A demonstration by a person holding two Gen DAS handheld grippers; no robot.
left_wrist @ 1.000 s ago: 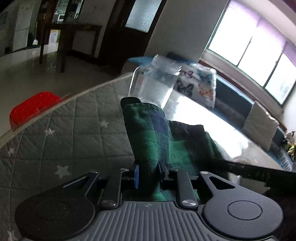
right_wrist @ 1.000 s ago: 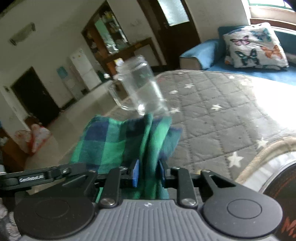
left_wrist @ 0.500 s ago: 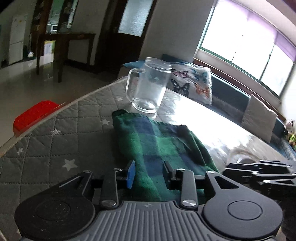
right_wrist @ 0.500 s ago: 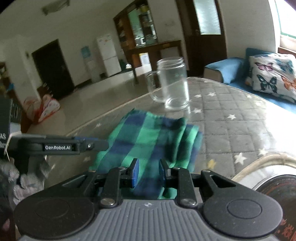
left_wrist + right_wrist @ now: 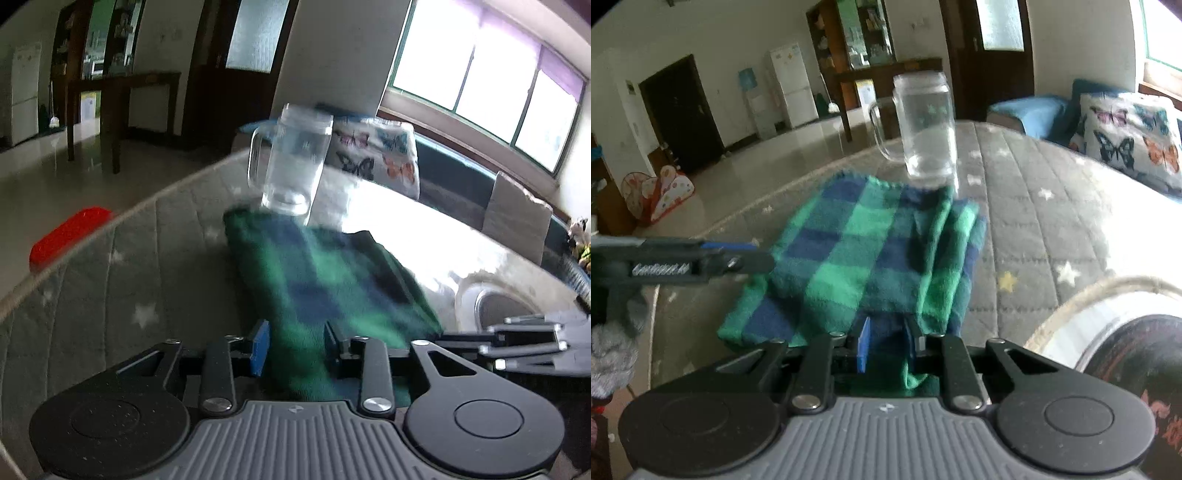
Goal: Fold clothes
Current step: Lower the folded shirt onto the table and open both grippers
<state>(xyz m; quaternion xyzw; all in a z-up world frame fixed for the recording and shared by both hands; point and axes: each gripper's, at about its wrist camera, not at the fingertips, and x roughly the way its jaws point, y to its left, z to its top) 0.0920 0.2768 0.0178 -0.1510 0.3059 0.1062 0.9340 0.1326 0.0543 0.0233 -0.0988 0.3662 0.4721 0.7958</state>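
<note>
A green and blue checked cloth [image 5: 325, 280] lies folded flat on the grey quilted table cover [image 5: 110, 280]; it also shows in the right wrist view [image 5: 864, 254]. My left gripper [image 5: 295, 343] is open, its fingers either side of the cloth's near edge. My right gripper [image 5: 886, 343] is open, with the cloth's near right edge lying between its fingers. The left gripper also shows in the right wrist view [image 5: 738, 258], beside the cloth's left edge. The right gripper shows in the left wrist view [image 5: 532, 339], to the right of the cloth.
A clear glass mug [image 5: 291, 162] stands just beyond the cloth's far edge, also in the right wrist view [image 5: 923, 125]. A round woven mat with a dark dish [image 5: 1126, 332] sits at the right. The table's curved edge [image 5: 74, 251] runs at the left, with a red box [image 5: 66, 232] below it.
Both grippers held the bunched cloth a second ago. They have lowered it onto the table and opened. The cloth now lies flat and folded.
</note>
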